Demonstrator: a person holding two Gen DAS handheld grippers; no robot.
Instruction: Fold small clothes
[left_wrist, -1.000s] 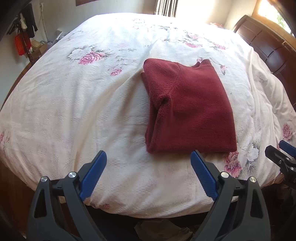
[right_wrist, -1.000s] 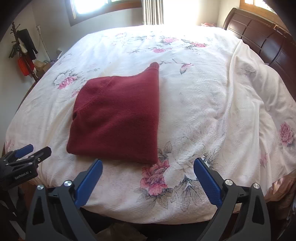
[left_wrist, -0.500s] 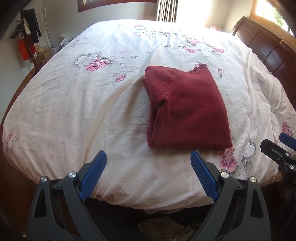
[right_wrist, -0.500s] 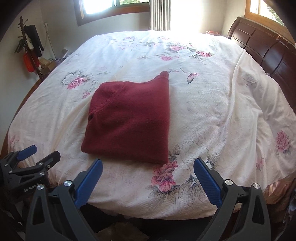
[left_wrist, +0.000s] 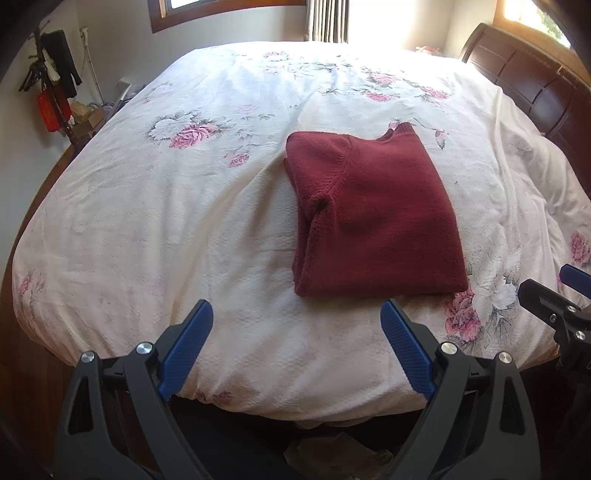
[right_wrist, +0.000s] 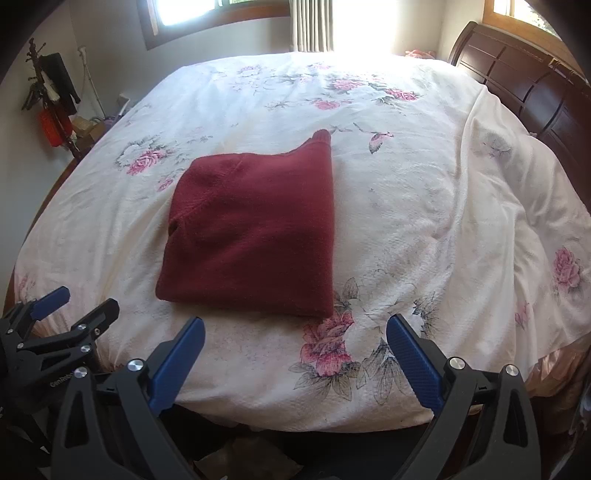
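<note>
Lay folded into a neat rectangle on the floral bedspread (left_wrist: 207, 221), near its front edge: dark red sweater (left_wrist: 373, 218). Hung spread wide and empty, just short of that edge: left gripper (left_wrist: 297, 341) and right gripper (right_wrist: 295, 349)

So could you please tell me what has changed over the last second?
Both claws, left and right, pulled back from the bed, open and empty throughout. The folded sweater stayed put; nothing was grasped or released.
</note>
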